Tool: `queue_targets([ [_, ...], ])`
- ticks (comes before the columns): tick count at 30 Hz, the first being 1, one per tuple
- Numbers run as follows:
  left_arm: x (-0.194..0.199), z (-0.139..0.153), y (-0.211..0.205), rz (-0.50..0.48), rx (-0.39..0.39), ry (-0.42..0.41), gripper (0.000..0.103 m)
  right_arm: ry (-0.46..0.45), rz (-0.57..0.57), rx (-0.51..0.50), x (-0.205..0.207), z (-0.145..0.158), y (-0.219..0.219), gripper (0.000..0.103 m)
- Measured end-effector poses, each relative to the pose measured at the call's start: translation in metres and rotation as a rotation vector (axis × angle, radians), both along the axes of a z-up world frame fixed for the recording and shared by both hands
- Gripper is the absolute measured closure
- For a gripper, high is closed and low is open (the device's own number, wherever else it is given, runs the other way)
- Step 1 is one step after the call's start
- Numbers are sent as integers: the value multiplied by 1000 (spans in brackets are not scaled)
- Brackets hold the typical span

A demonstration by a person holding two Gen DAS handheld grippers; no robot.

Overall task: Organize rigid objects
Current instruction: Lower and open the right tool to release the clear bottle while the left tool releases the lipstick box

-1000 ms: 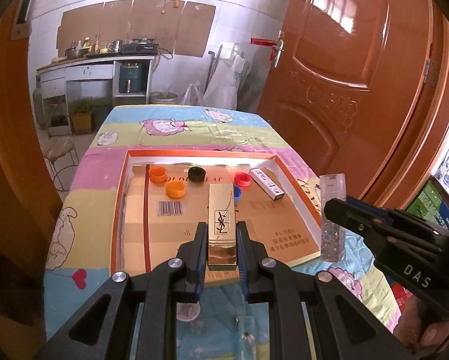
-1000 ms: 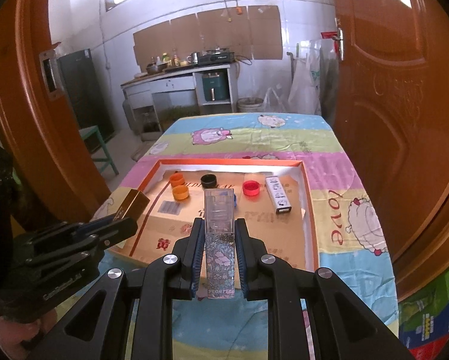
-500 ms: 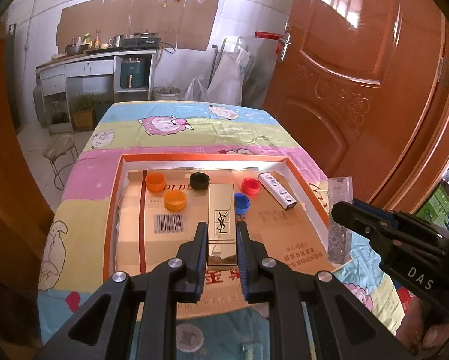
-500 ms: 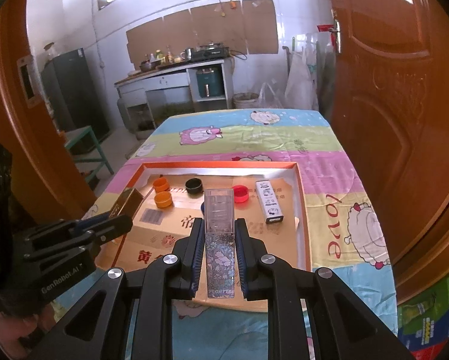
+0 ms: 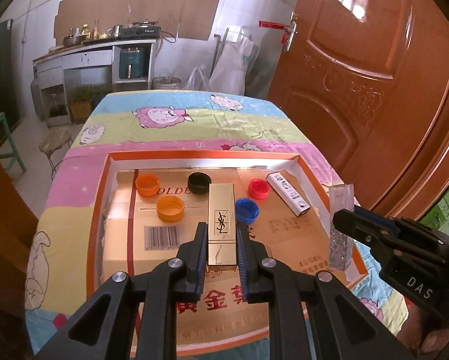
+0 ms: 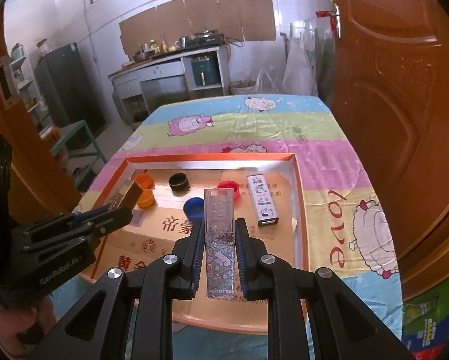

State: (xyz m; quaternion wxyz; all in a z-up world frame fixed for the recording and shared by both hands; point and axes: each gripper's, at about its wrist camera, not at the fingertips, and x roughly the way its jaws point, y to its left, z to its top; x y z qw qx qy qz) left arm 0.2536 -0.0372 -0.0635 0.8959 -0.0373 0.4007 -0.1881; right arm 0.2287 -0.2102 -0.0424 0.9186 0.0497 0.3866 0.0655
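My left gripper [image 5: 221, 234] is shut on a gold YSL lipstick box [image 5: 221, 222] and holds it above the orange-rimmed tray [image 5: 104, 180]. My right gripper [image 6: 219, 234] is shut on a clear floral lipstick case [image 6: 219, 240], held over the tray's near part [image 6: 299, 186]. In the right wrist view the gold box [image 6: 131, 193] shows at the left, over the tray's left side. In the left wrist view the clear case [image 5: 340, 228] shows at the right, by the tray's right wall.
In the tray lie two orange caps [image 5: 148, 184] [image 5: 170, 208], a black cap [image 5: 199, 182], a red cap [image 5: 258, 188], a blue cap [image 5: 247, 210] and a white patterned box [image 5: 287, 189]. The table has a cartoon cloth [image 5: 179, 114]. A wooden door [image 5: 359, 75] stands at the right.
Both grippers have moved forward over the tray with their boxes still held. The tray's contents have not moved.
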Motion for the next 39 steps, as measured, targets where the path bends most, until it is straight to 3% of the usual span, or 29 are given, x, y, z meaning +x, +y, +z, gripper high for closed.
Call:
queue_targets([
  [17, 33, -22, -15, -6, 47, 60, 85, 65, 13, 6, 33, -25, -2, 83],
  [39, 54, -42, -26, -16, 81, 77, 85, 106, 13, 1, 62, -51, -5, 83],
])
